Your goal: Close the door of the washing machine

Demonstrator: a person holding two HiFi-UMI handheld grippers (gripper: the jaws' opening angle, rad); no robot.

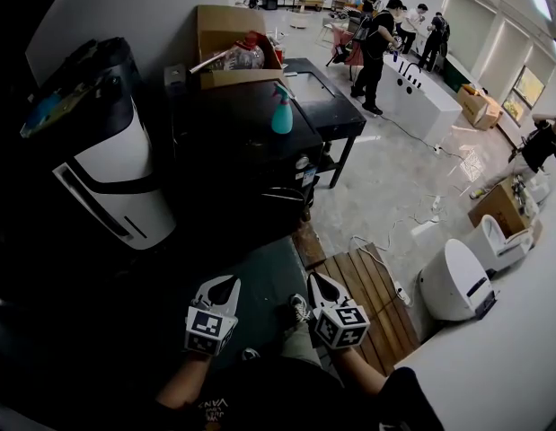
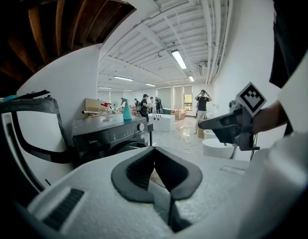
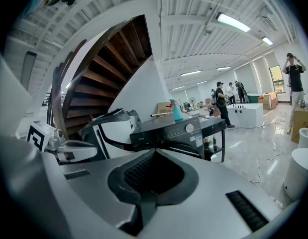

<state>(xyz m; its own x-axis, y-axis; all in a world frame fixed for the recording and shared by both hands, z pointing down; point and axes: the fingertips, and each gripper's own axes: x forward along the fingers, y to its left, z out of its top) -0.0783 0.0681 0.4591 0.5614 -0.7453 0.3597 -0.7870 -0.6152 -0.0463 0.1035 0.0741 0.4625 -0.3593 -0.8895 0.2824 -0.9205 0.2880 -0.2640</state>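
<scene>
Holding both tools low in front of the body. In the head view the left gripper (image 1: pixel 229 283) and right gripper (image 1: pixel 317 281) sit side by side at the bottom of frame, well apart from the machine and touching nothing.

Left fingers (image 2: pixel 136 171): closed on each other, pads meeting, nothing between them. Right fingers (image 3: pixel 139 176): likewise closed and empty. Each gripper view shows the other gripper off to one side, marker cube facing the camera.

Task object: the washing machine (image 1: pixel 233 142), dark-bodied, stands ahead of us and above the grippers in the head view, against the white wall. Both gripper views look at its front panel, with a round knob (image 2: pixel 141 127) at the panel's right end. Of the door (image 3: pixel 191 150) we see only a curved rim just above the right gripper's body. The front is in shadow, and we cannot tell whether the door is shut or ajar.

On the machine's top stands a teal spray bottle (image 1: pixel 282 110), upright. Behind it is an open cardboard box (image 1: pixel 225 36) with items inside. A black bench (image 1: pixel 336 106) adjoins the machine on the right in the head view. A white appliance (image 1: pixel 116 164) with a black top stands to the machine's left.

A slatted wooden pallet (image 1: pixel 372 294) lies on the floor (image 1: pixel 394 178) near the right gripper. Several people (image 1: pixel 375 48) stand at the far end of the room.
</scene>
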